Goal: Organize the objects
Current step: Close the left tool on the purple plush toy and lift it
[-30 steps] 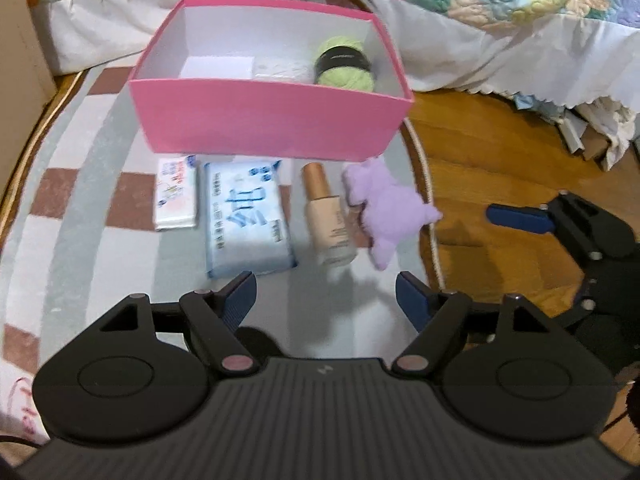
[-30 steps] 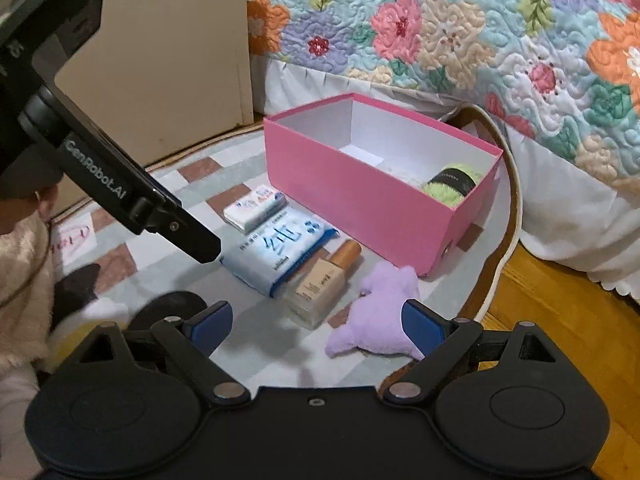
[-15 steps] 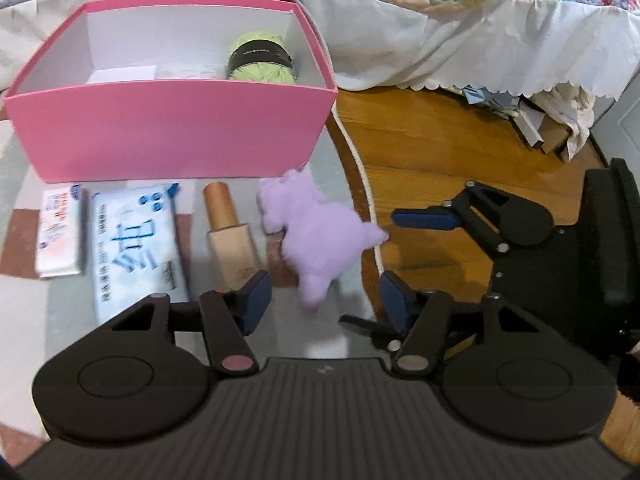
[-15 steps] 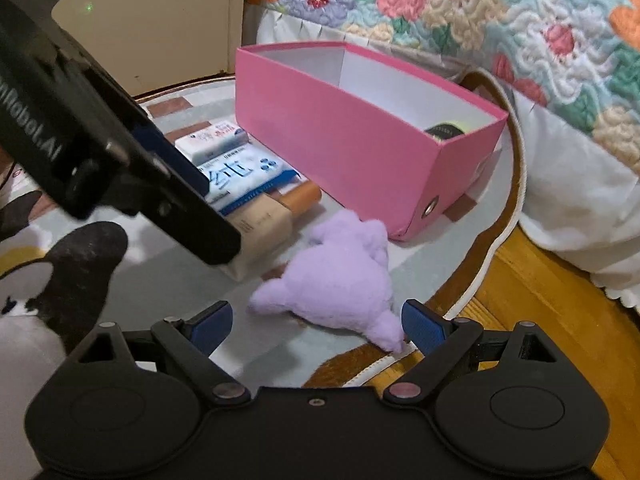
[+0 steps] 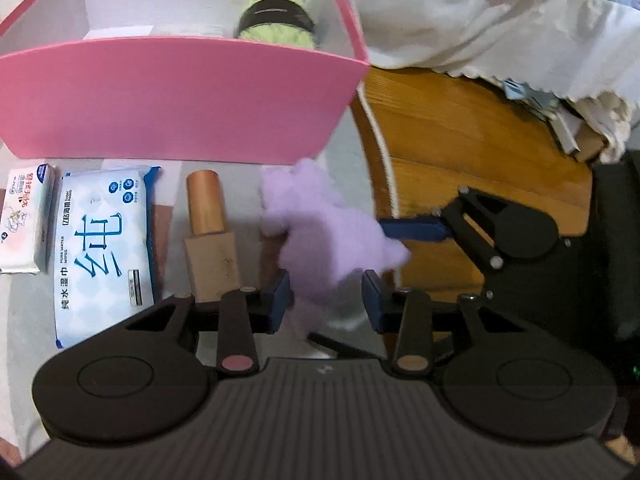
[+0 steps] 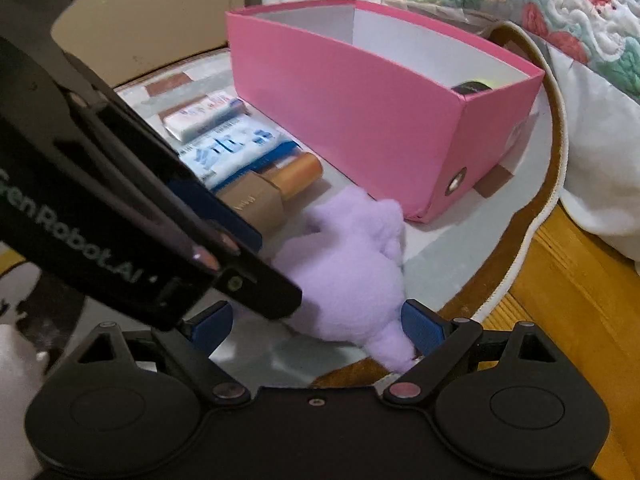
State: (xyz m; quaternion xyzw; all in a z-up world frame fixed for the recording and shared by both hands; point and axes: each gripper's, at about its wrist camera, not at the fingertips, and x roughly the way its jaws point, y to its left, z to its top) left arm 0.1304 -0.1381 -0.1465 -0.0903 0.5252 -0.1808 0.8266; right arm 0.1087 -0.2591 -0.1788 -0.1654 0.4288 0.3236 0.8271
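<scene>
A purple plush toy (image 5: pixel 324 236) lies on the rug in front of the pink box (image 5: pixel 176 108); it also shows in the right wrist view (image 6: pixel 352 276). My left gripper (image 5: pixel 326 300) is open with the toy's near end between its fingers. My right gripper (image 6: pixel 316 326) is open around the toy from the other side. A foundation bottle (image 5: pixel 212 236), a wet-wipes pack (image 5: pixel 104 248) and a small tissue pack (image 5: pixel 26 220) lie in a row left of the toy. A green yarn ball (image 5: pixel 276 20) sits inside the box.
The round rug's edge (image 5: pixel 384 168) runs just right of the toy, with wooden floor (image 5: pixel 460 140) beyond. A quilted bed skirt (image 5: pixel 500 32) hangs behind the box. A beige cabinet (image 6: pixel 152 12) stands at the far left.
Both grippers have moved in toward the purple plush toy, from opposite sides, and now straddle it. The left gripper's fingers have narrowed somewhat. The toy lies where it was.
</scene>
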